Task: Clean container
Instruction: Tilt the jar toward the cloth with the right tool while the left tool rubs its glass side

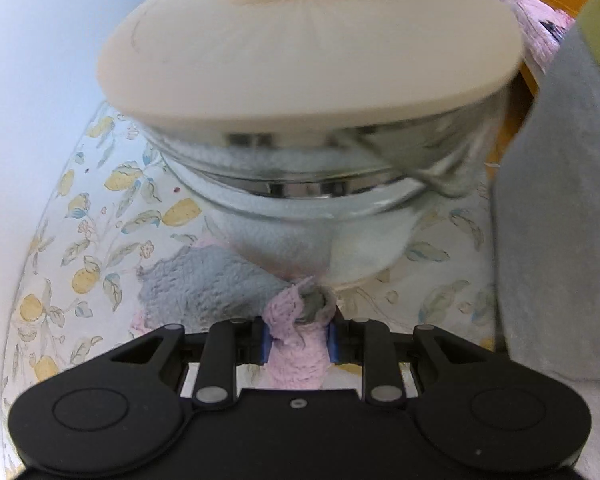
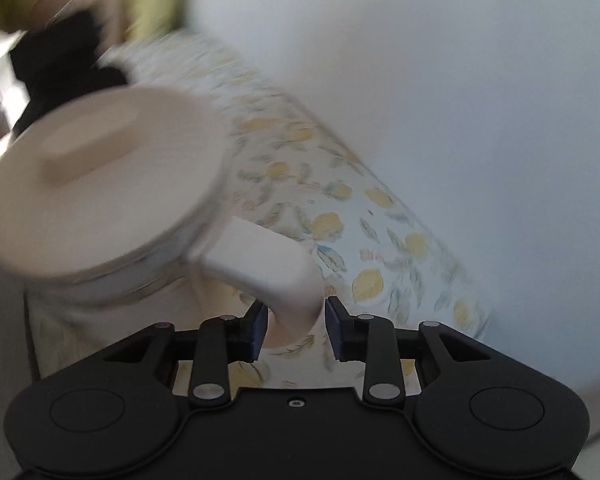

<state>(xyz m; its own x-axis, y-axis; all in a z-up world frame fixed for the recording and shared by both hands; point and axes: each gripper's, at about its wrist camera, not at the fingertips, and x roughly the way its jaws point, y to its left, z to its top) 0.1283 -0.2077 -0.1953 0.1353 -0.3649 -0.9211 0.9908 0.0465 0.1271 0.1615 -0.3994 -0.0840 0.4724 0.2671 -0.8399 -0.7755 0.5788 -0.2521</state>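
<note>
A clear glass container [image 1: 300, 208] with a cream lid [image 1: 308, 48] fills the left wrist view, just ahead of my left gripper [image 1: 298, 344]. That gripper is shut on a pink and grey cloth [image 1: 296, 320], which spreads against the glass wall. In the blurred right wrist view the same container shows with its lid [image 2: 100, 184] and a white handle [image 2: 268, 268]. My right gripper [image 2: 296, 332] has its jaws on either side of the handle's end, seemingly holding it.
The container stands on a lemon-print tablecloth [image 1: 100, 216] [image 2: 364, 240] beside a white wall. A grey cushion or cloth [image 1: 560, 220] rises at the right. More pink fabric [image 1: 540, 24] and wood lie behind.
</note>
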